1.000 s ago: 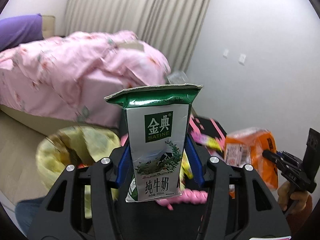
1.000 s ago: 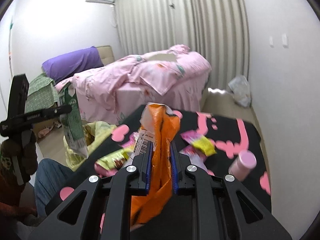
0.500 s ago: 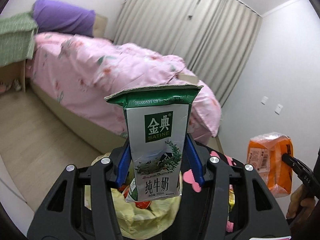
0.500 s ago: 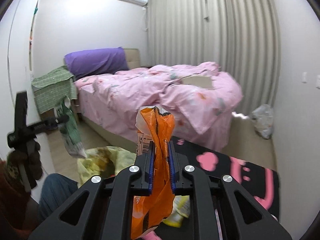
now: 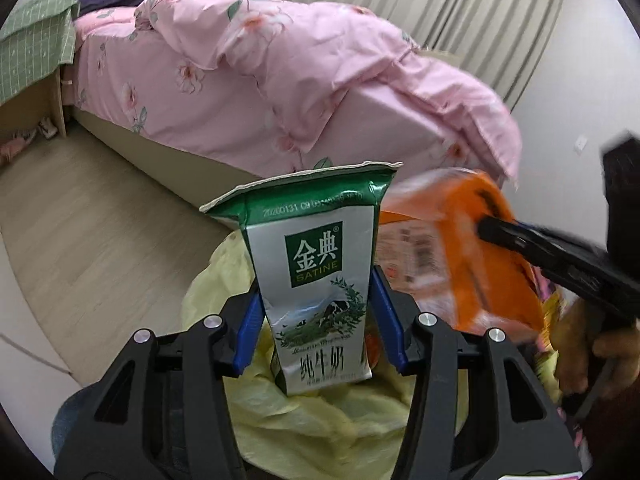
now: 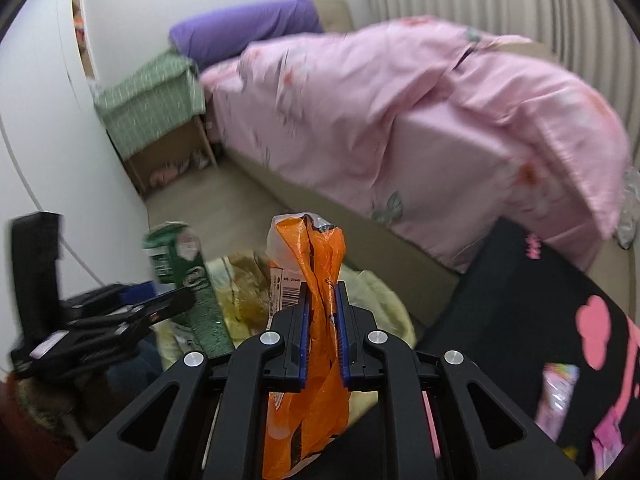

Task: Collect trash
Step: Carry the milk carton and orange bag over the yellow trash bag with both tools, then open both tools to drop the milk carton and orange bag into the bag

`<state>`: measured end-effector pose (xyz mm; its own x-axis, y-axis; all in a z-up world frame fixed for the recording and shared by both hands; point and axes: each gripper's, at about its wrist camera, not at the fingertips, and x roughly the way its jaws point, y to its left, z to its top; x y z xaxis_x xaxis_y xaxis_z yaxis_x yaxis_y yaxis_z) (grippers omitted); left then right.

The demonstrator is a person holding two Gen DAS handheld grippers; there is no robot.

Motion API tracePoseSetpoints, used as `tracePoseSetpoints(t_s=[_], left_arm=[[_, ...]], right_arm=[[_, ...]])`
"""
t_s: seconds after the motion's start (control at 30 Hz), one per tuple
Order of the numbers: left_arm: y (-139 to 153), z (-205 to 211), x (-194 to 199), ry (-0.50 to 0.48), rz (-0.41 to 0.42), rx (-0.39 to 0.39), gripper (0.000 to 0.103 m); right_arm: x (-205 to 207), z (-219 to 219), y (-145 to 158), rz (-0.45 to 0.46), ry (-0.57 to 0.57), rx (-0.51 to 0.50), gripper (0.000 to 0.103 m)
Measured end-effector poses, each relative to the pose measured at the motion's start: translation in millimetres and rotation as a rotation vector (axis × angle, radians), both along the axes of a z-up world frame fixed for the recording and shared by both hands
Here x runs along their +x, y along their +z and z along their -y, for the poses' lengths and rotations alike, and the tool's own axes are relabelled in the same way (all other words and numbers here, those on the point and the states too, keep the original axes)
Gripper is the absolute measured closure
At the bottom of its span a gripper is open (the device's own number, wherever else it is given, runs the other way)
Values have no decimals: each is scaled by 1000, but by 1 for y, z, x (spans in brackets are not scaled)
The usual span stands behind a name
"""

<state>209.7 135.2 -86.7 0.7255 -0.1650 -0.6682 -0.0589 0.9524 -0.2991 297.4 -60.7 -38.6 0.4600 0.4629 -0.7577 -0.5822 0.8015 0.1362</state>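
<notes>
Left wrist view: we see the left hand-held gripper (image 5: 320, 320) clamped on a flattened milk carton (image 5: 320, 280), its blue pads pressing on both side edges. The carton stands upright between the jaws, green top uppermost, directly above the open mouth of a yellow trash bag (image 5: 320, 420). To the right, the right hand-held gripper (image 5: 486, 232) enters the view pinching an orange wrapper (image 5: 460, 256), which hangs just beside the carton and likewise over the bag.

Right wrist view: we see the right hand-held gripper (image 6: 321, 312) with its jaws drawn close together on the crumpled orange wrapper (image 6: 316, 320); the jaws have just been closing, with the wrapper squeezed between the pads. The wrapper rises above the fingertips and trails below them. At left the left hand-held gripper (image 6: 176, 304) holds the milk carton (image 6: 188, 276), blurred, over the yellow trash bag (image 6: 376, 300).

Background: a bed (image 5: 280, 80) with a pink floral quilt lies behind the bag. At lower right in the right wrist view, a black desk (image 6: 520, 300) with pink marks carries a pale pink packet (image 6: 556, 396).
</notes>
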Motion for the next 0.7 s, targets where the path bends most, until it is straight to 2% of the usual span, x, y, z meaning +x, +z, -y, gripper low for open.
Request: tracePoseSetpoints(t_s=[0.13, 0.23, 0.43, 0.57, 0.6, 0.63, 0.67, 0.7], left_arm=[[-17, 2, -1, -27, -28, -12, 56], [-23, 1, 4, -32, -42, -25, 56], [-26, -8, 12, -6, -67, -65, 56], [-20, -16, 12, 4, -65, -143, 54], [-16, -19, 11, -13, -47, -194, 47], [-13, -20, 11, -19, -33, -211, 35], [-6, -20, 9, -18, -9, -215, 29], [-1, -19, 8, -14, 7, -207, 25]], right_arm=[[7, -11, -27, -72, 69, -34, 90], [4, -9, -33, -68, 112, -56, 90], [5, -3, -37, -64, 95, -77, 90], [2, 3, -36, -79, 88, -41, 90], [2, 5, -35, -90, 87, -22, 90], [1, 6, -34, -95, 88, -11, 89], [-1, 8, -31, -101, 96, 3, 89], [-3, 8, -29, -105, 107, 15, 83]])
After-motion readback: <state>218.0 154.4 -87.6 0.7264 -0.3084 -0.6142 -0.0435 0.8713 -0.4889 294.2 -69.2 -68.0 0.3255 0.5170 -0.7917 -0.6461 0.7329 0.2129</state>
